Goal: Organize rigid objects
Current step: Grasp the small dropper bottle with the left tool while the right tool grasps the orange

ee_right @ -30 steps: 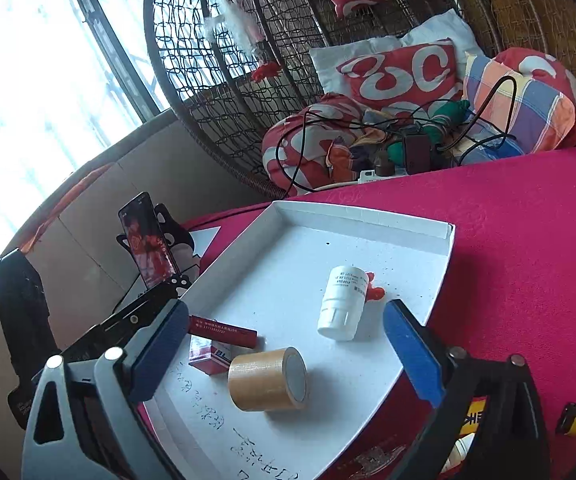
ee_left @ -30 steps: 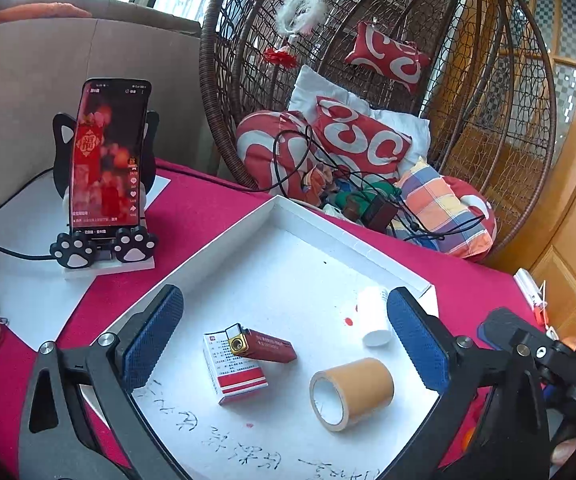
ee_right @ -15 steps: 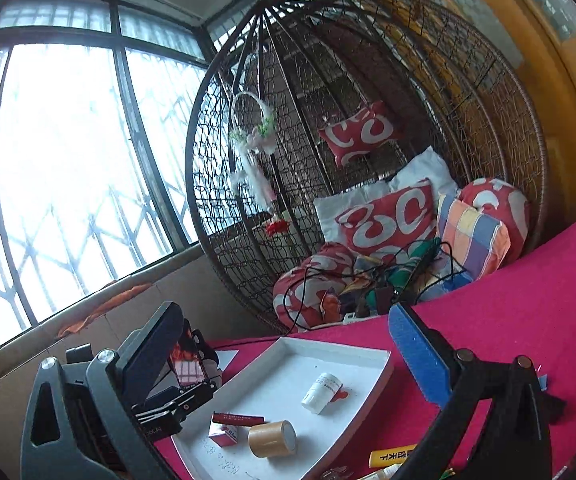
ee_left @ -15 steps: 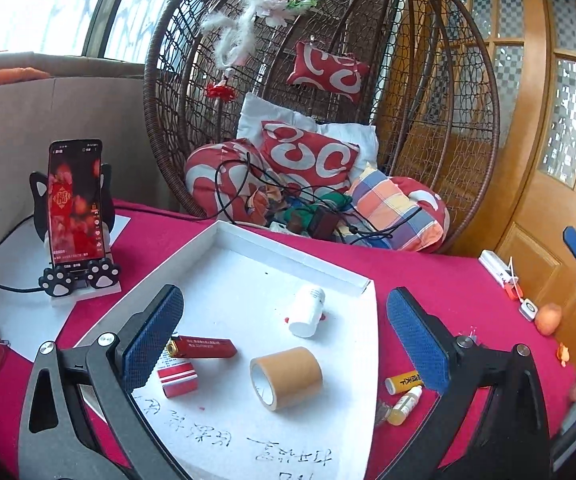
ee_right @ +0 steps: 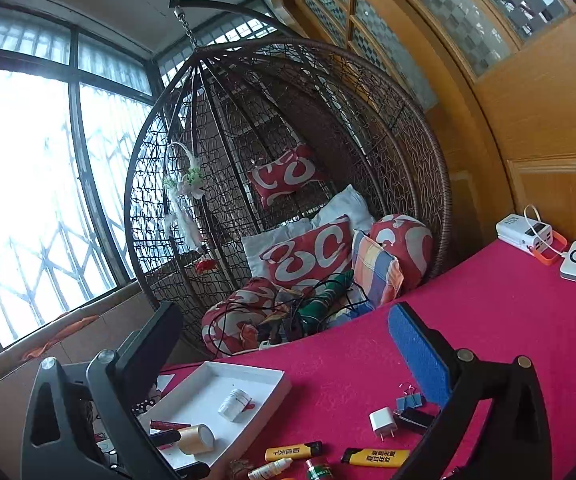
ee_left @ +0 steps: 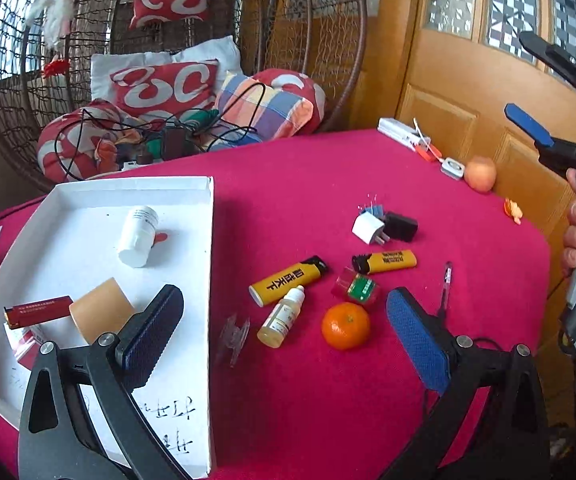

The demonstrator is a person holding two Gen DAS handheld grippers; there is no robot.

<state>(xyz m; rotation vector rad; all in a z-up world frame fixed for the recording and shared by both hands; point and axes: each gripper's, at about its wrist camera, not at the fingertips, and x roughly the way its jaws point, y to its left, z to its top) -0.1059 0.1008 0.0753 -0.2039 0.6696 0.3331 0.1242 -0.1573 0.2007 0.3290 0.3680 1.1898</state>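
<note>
Left gripper point(ee_left: 284, 336) view only: orange point(ee_left: 345, 325).

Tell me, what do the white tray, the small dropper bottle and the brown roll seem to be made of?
The white tray looks like matte cardboard: thin folded walls, ink handwriting on its floor. The dropper bottle seems translucent plastic, yellowish liquid showing through, with a white cap. The brown roll looks like packing tape on a card core, dull tan; its surface could be paper or plastic film.
</note>
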